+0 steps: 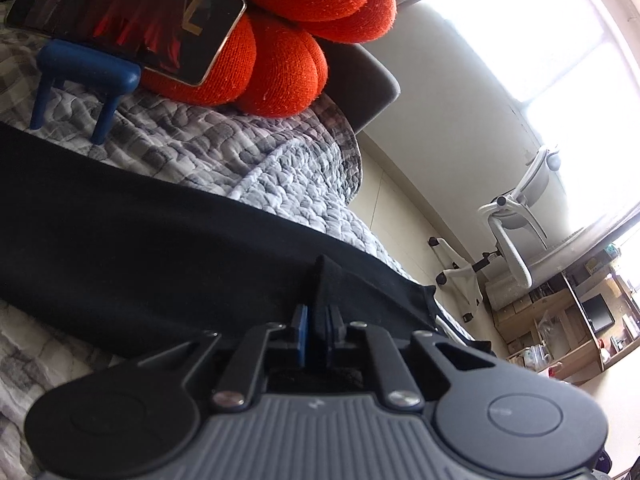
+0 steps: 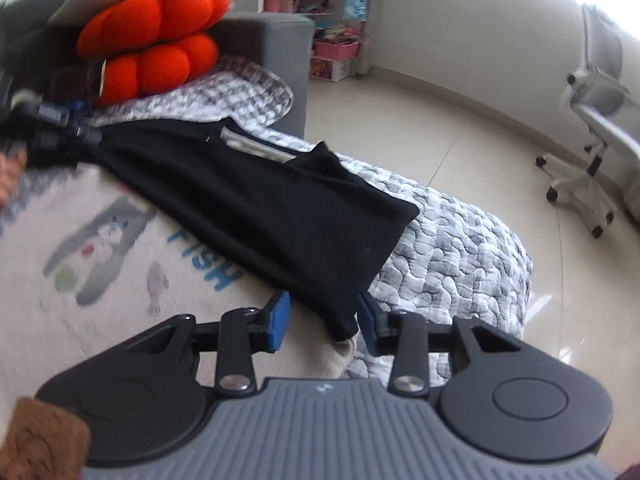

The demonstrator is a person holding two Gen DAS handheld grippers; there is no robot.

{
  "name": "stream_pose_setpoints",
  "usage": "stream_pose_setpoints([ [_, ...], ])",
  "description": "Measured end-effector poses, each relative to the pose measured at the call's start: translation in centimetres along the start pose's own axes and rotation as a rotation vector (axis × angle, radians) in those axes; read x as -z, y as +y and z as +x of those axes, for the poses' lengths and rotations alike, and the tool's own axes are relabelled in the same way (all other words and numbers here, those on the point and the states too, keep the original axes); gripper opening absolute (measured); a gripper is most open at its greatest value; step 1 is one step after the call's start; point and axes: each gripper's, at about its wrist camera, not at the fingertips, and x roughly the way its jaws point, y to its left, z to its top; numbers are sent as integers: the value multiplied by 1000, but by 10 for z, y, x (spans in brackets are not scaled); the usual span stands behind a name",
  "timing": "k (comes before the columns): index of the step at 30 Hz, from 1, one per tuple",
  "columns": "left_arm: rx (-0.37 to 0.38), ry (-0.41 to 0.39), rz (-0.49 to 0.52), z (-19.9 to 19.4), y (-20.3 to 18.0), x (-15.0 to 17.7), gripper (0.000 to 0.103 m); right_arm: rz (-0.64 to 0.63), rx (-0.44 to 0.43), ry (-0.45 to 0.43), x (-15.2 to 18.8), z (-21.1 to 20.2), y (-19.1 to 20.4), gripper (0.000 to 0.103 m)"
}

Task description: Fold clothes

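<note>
Fold in progress: one black garment (image 2: 256,200) lies stretched across the quilted bed (image 2: 452,248), partly over a cream printed blanket (image 2: 120,248), pinched at one end and free at the other.

The left gripper (image 1: 318,322) is clamped on a ridge of the black cloth; the right gripper (image 2: 322,316) stands with its jaws parted, the garment's corner lying between the blue pads (image 2: 280,316) but not pressed by them. Risks, as judged: with only one end pinned, a pull by the left gripper could drag the loose end askew and crease the fold; the free corner lies near the bed's edge and may slide off; closing low could catch the blanket as well. Count: one garment, two grippers, one orange cushion (image 2: 156,44), one phone (image 1: 128,16) propped on one blue stand (image 1: 86,72), one office chair (image 2: 592,120).
</note>
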Motion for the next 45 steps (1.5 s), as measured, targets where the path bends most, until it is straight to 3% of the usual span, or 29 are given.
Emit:
stream_pose_setpoints([
  [4,15,-11,-1,-6,-1,0,29,365,-82,22,-1,16,-37,41],
  [6,18,-18,1,-8,-1,0,34,462,-105,61,5,26,-44,41],
  [7,16,-19,3,-8,-1,0,34,436,-74,72,7,29,-41,24],
  [8,12,-21,10,-8,-2,0,34,386,-30,80,9,32,-35,16],
  [14,-21,13,123,-1,-18,8,34,164,69,65,4,29,-5,12],
  [16,-56,16,165,3,-22,12,33,100,93,61,7,37,0,17],
  [19,-79,5,188,1,-23,11,33,137,103,83,-1,34,-4,23],
  [27,-134,-37,213,-11,-18,7,33,230,-36,-56,-19,-31,-4,36],
  [34,-168,-58,235,-23,-20,8,35,212,-75,-163,-23,-79,15,38],
  [41,-214,-88,188,-49,0,4,36,179,-142,-270,-18,-112,36,41],
  [45,-294,-84,208,-55,18,1,42,168,-184,-293,-13,-120,48,42],
])
